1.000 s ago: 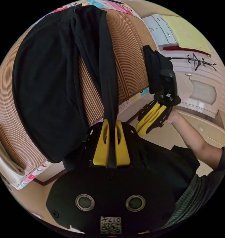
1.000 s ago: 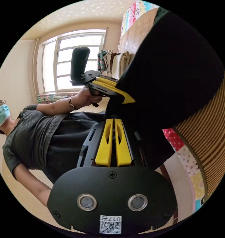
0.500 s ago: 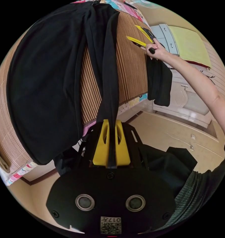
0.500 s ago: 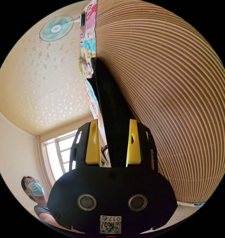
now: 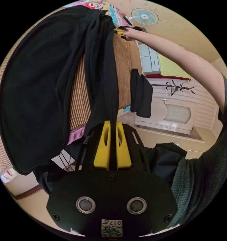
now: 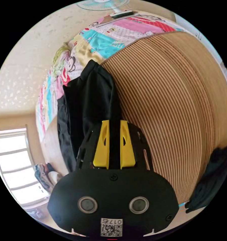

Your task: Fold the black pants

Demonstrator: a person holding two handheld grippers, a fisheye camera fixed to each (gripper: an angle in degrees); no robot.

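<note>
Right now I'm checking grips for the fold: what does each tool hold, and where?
Both grip the black pants: left tool on a bunched strip, right tool on an edge.

Striped mat [image 6: 168, 100], bright window [image 6: 13, 163]

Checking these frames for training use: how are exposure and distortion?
Left gripper view: fisheye bends the striped mat; black pants are near featureless. Right gripper view: window overexposed, mat stripes curve strongly, the fabric between the jaws lacks detail.

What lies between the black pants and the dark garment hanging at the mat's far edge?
Bare striped mat, seen in the left gripper view, separates the black pants from the dark garment.
</note>
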